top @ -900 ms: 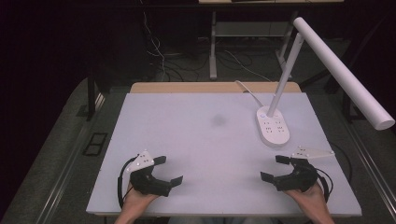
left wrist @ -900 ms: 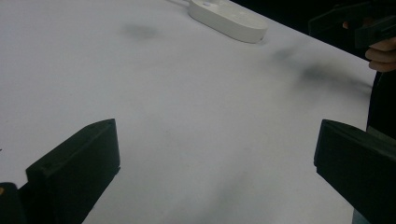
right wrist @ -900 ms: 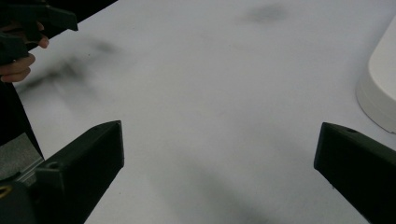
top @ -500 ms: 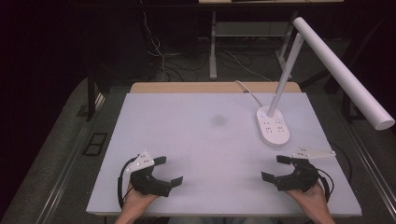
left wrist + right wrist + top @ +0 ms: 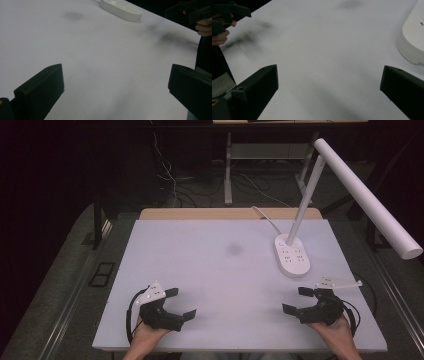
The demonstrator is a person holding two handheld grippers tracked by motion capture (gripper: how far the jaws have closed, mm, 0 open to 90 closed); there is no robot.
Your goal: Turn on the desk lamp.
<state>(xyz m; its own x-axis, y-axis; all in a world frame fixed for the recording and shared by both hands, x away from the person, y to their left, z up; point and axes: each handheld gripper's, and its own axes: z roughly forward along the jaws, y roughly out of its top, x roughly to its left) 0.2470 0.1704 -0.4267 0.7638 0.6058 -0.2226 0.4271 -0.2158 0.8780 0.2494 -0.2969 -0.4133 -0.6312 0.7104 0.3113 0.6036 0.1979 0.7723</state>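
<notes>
Both my tools, left tool (image 5: 180, 302) and right tool (image 5: 299, 300), gape empty, low in frame. Nearest, right of centre: the lamp base (image 5: 292, 255), probably rigid, slick plastic, top-heavy; I'd grip its narrow sides.

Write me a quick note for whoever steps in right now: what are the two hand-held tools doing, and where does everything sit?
Left tool: open, holding nothing, resting low at the near left of the white table.
Right tool: open, holding nothing, at the near right, just in front of the desk lamp's base.
Desk lamp: upright at the far right of the table, untouched, its white cord running off the back edge.
Done: nothing visible so far.
Left: probably everything; the lamp is the nearest thing to reach for.
</notes>
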